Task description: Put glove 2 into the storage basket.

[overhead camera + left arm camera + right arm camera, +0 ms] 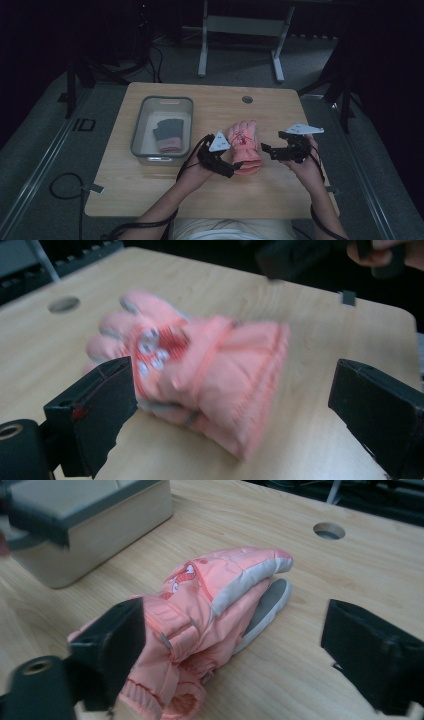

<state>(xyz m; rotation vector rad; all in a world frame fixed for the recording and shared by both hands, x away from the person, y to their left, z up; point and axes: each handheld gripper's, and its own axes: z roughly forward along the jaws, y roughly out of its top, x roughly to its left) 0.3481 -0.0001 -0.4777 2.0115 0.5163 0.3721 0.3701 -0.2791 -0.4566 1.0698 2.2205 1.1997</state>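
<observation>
Black blocky tongs agape; puffy quilted pink glove between

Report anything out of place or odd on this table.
Nothing is spilled or damaged. The pink glove lies out on the bare table between the open left gripper and right gripper, while a similar glove already sits in the grey bin.
</observation>
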